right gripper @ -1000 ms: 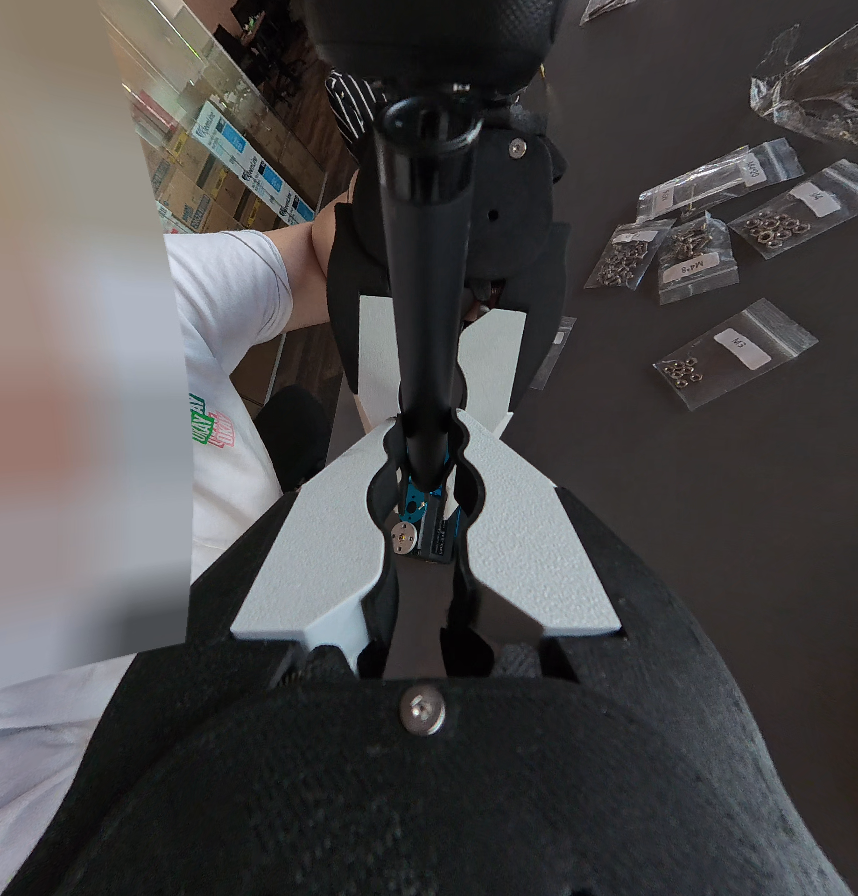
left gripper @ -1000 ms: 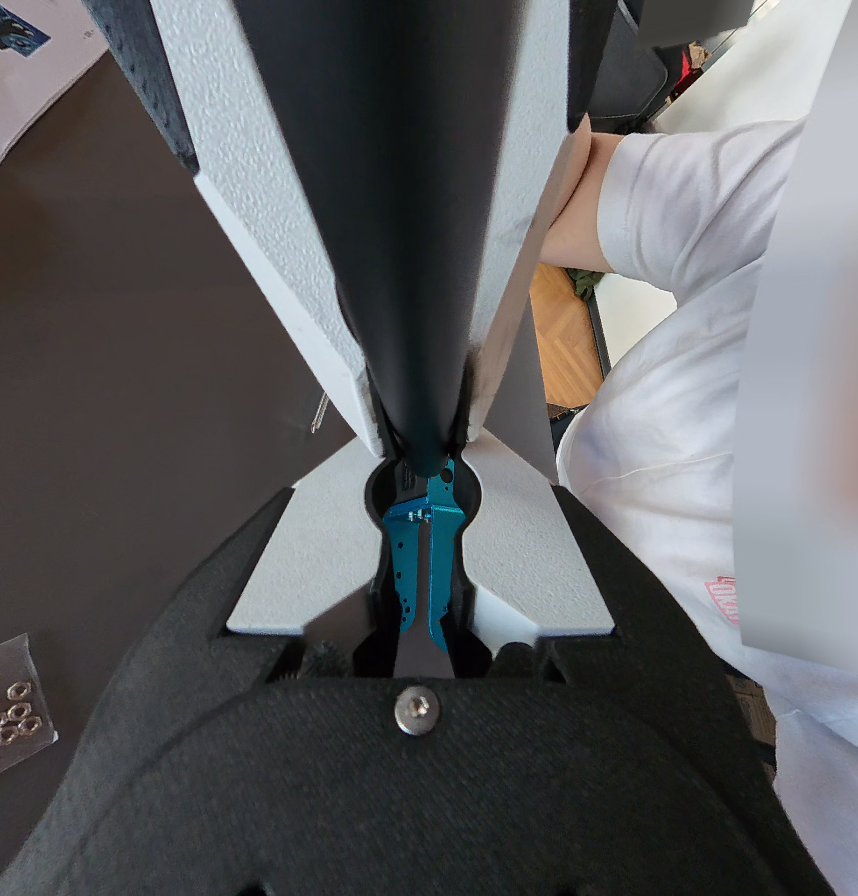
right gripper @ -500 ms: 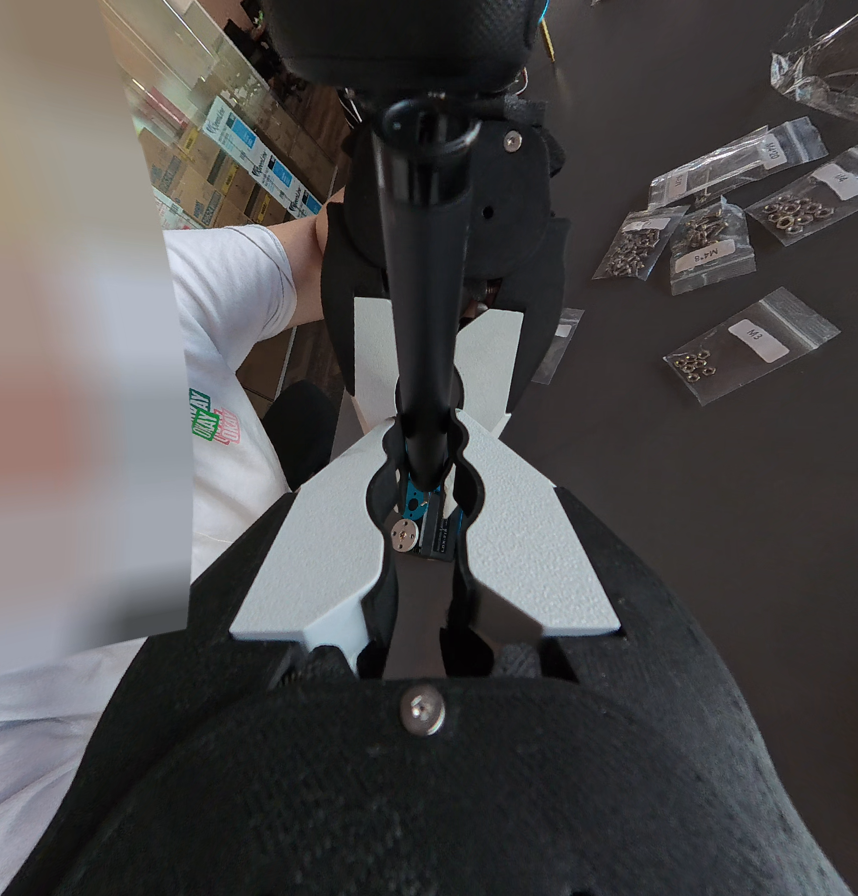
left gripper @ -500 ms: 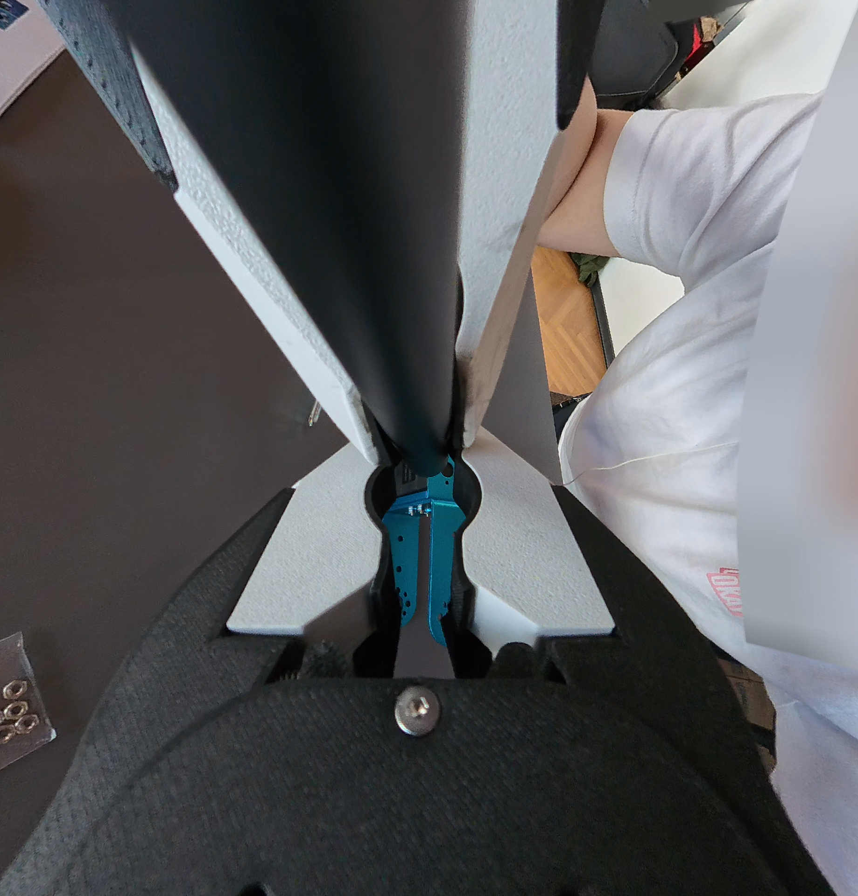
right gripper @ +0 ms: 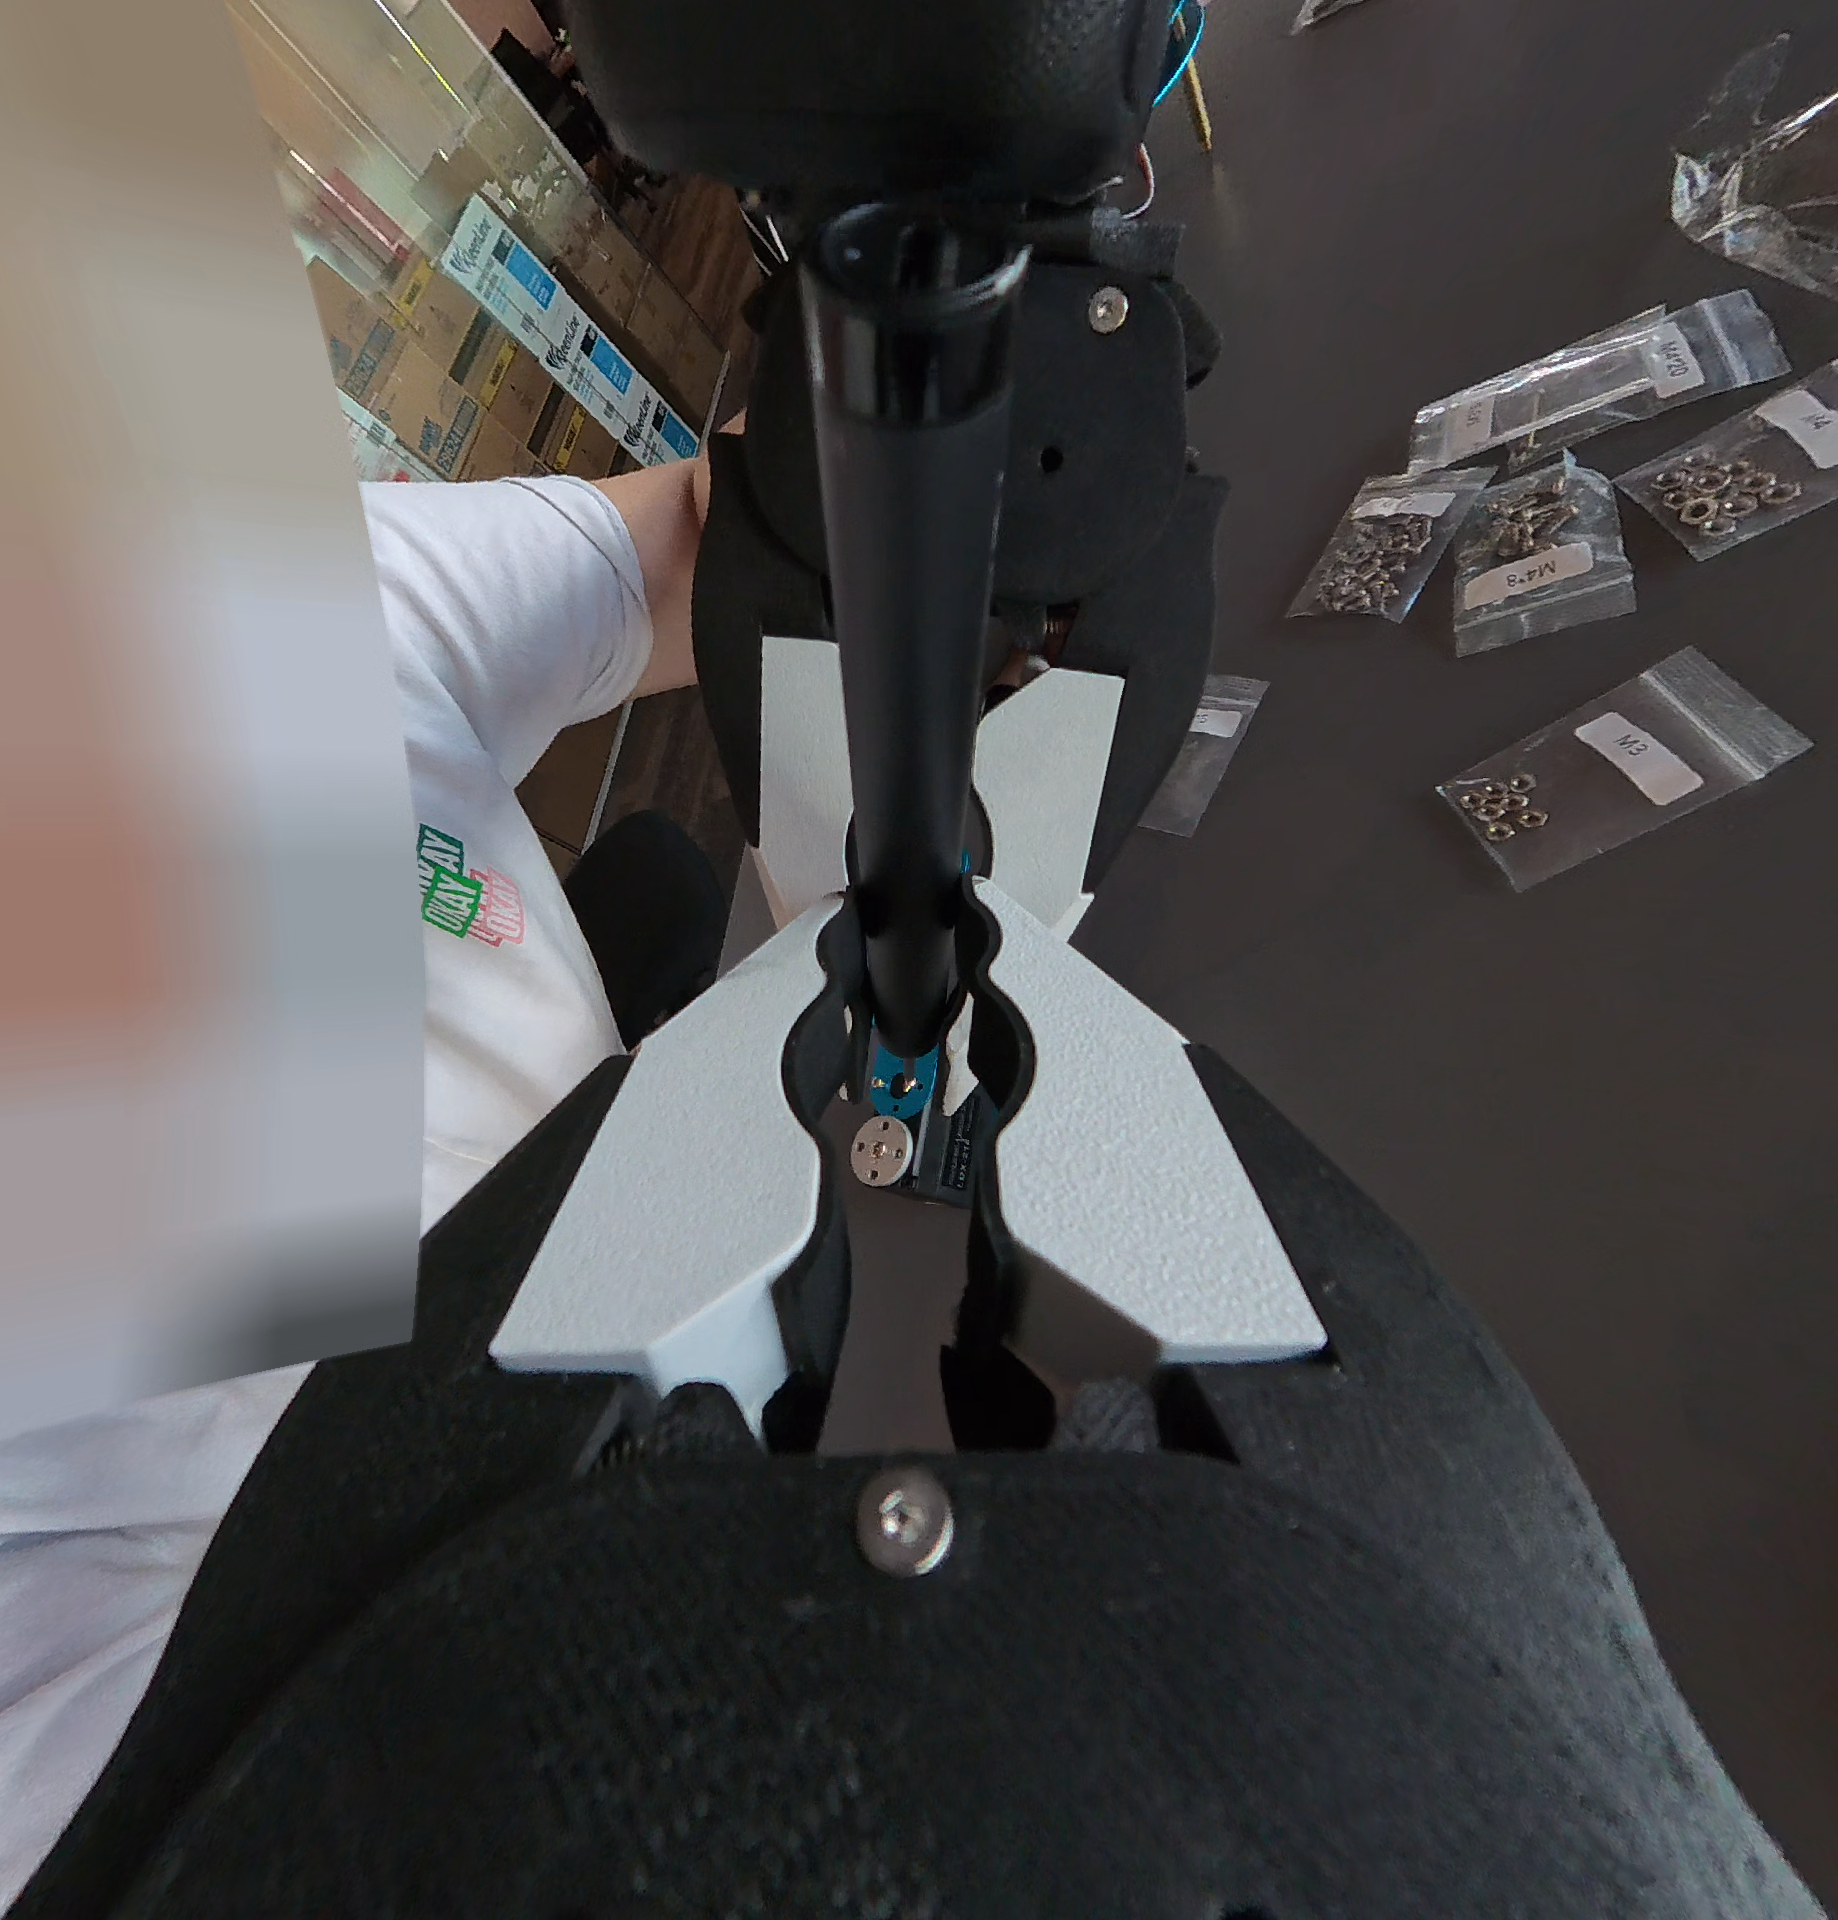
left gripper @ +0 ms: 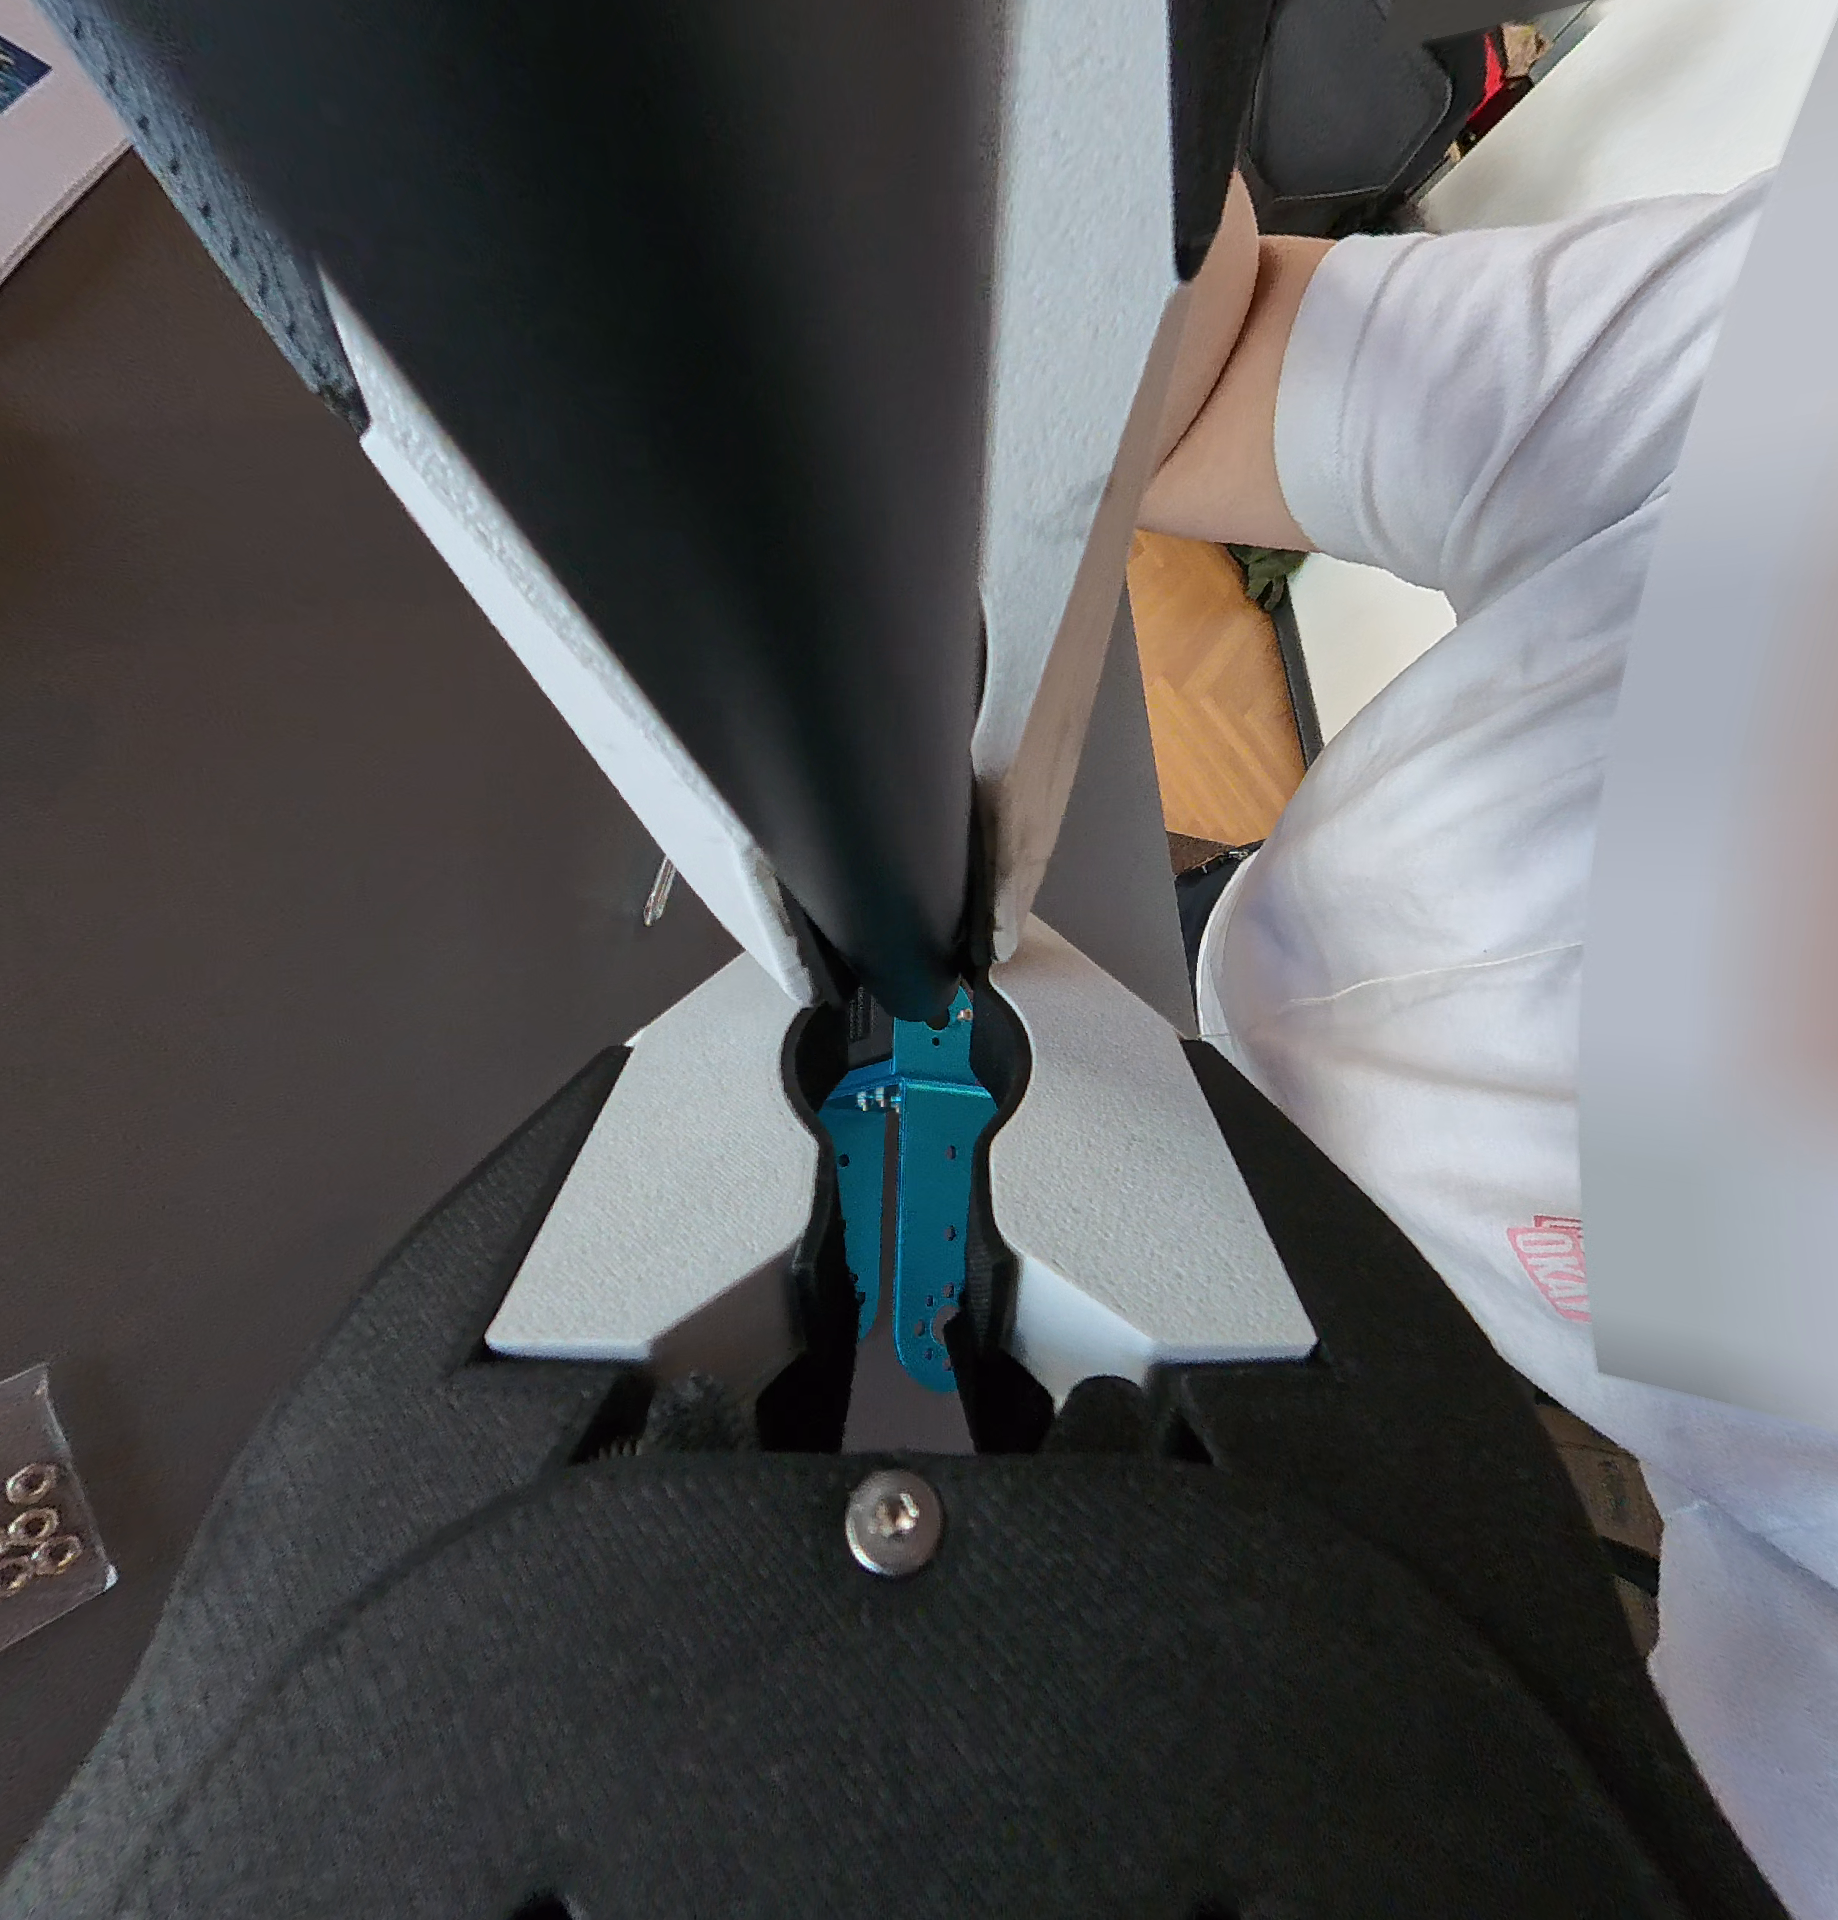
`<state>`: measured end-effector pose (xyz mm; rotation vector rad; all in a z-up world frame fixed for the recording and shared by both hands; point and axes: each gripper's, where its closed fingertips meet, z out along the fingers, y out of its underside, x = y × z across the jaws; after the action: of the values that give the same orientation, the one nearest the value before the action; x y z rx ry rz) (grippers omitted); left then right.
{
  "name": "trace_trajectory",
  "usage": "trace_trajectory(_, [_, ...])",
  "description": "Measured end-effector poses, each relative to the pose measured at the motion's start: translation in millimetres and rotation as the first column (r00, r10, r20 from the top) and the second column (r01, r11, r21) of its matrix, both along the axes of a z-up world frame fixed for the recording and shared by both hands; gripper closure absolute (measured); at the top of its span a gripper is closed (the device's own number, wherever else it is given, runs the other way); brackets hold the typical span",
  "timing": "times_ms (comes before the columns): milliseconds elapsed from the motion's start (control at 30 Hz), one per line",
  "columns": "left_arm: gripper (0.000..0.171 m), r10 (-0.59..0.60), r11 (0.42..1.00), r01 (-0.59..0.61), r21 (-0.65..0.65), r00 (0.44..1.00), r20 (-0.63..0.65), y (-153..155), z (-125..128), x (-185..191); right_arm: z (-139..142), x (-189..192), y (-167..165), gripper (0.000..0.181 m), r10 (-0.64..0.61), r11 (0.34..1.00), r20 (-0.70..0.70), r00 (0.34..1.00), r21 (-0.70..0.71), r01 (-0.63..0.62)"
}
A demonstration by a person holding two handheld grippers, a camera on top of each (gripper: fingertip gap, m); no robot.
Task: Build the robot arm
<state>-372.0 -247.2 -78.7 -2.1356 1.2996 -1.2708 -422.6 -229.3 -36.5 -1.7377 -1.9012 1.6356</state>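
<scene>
Over the dark tabletop (right gripper: 1517, 1195), you hold one assembly between both tools, which face each other nose to nose. Your left gripper (left gripper: 899, 1049) is clenched on a blue metal bracket (left gripper: 920, 1195) whose perforated plates run back along the slot between its white fingers (left gripper: 686, 1195); the bracket is thin, so a tight pinch seems needed to keep it from twisting. Your right gripper (right gripper: 910, 997) is closed around a black tube (right gripper: 910, 623) that rises away from it toward the far side, with a small black servo (right gripper: 956, 1158) and its round silver horn (right gripper: 881, 1153) sitting just inside the jaws. The tube meets the bracket where the two grippers come together, so each tool appears to steady one half of the joint. To the right in the right wrist view, clear bags of nuts and screws (right gripper: 1621, 769) lie well apart from the work; one more bag of nuts (left gripper: 21, 1527) lies at the near left in the left wrist view. A person in a white T-shirt (left gripper: 1414, 935) sits just beside the table edge
</scene>
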Motion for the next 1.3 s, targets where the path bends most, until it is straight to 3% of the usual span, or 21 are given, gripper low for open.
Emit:
trace_trajectory(433, [0.155, 0.037, 0.994, -0.041, 0.105, 0.999, 0.035, 2.7, 24.8, 1.9, 28.2, 1.8, -2.1, 0.164, -0.029, 0.993, -0.115, 0.993, 0.106, 0.041])
trace_trajectory(567, [0.155, 0.045, 0.993, -0.048, 0.108, 0.999, 0.029, 1.9, 26.4, 1.9, 30.6, 2.2, -2.6, 0.164, -0.039, 0.995, -0.139, 0.990, 0.081, 0.050])
trace_trajectory(733, [0.155, 0.059, 0.989, -0.057, 0.136, 0.998, -0.011, 6.6, 19.0, -0.3, 34.0, 5.0, -2.1, 0.150, -0.120, 0.992, -0.210, 0.970, 0.008, 0.125])
trace_trajectory(800, [0.155, 0.063, 0.988, -0.058, 0.140, 0.998, -0.027, 8.1, 15.2, -0.5, 28.8, 8.8, -1.8, 0.148, -0.157, 0.983, -0.225, 0.962, 0.057, 0.173])
trace_trajectory(933, [0.155, 0.054, 0.986, -0.044, 0.159, 0.997, -0.059, 5.7, 9.8, 2.3, 19.7, 14.6, 3.8, 0.161, -0.213, 0.931, -0.303, 0.929, 0.226, 0.287])
trace_trajectory(1300, [0.155, 0.040, 0.966, -0.003, 0.258, 0.990, -0.137, -3.9, 7.0, 9.4, 22.1, 20.5, -12.6, 0.163, -0.190, 0.901, -0.362, 0.913, 0.304, 0.308])
